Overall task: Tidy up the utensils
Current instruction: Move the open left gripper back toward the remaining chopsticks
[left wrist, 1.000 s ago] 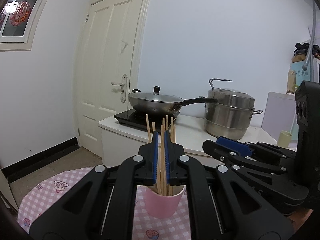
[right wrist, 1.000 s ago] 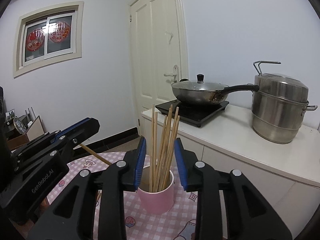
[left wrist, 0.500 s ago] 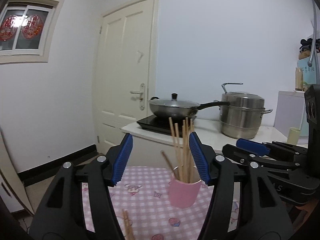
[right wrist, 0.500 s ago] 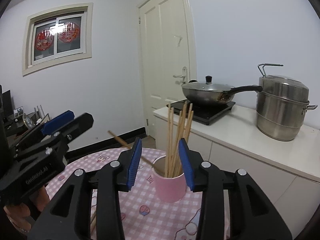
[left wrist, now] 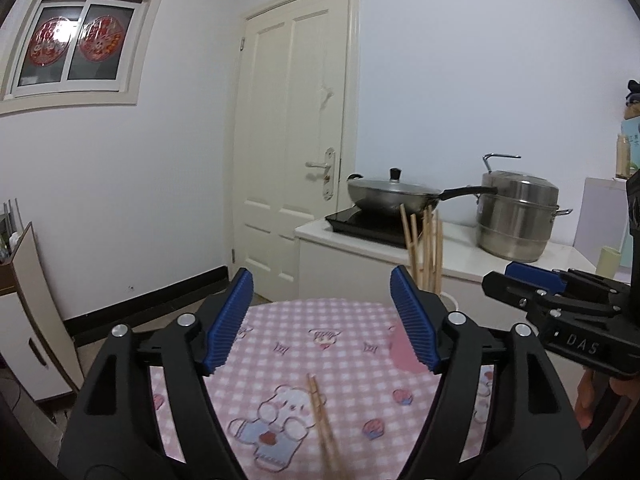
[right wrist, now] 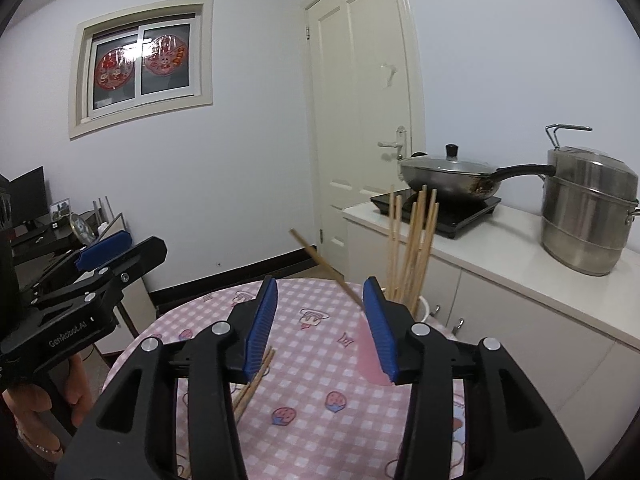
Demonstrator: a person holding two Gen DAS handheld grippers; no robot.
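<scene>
Left wrist, chopsticks [left wrist: 320,412] between open left gripper [left wrist: 320,320]

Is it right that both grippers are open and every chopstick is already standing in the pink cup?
Not quite. Both the left gripper and right gripper are open, but the left wrist view shows loose chopsticks lying on the checked tablecloth, outside the pink cup.

Chopsticks [right wrist: 412,248] were bare pale wood, matt. Cup [right wrist: 370,350] was smooth pink plastic. Tablecloth [left wrist: 340,344] was checked pink cloth. Tongs' pads [left wrist: 230,322] were ribbed blue rubber on matt black plastic. Steamer pot [right wrist: 588,216] was brushed, glossy metal.
</scene>
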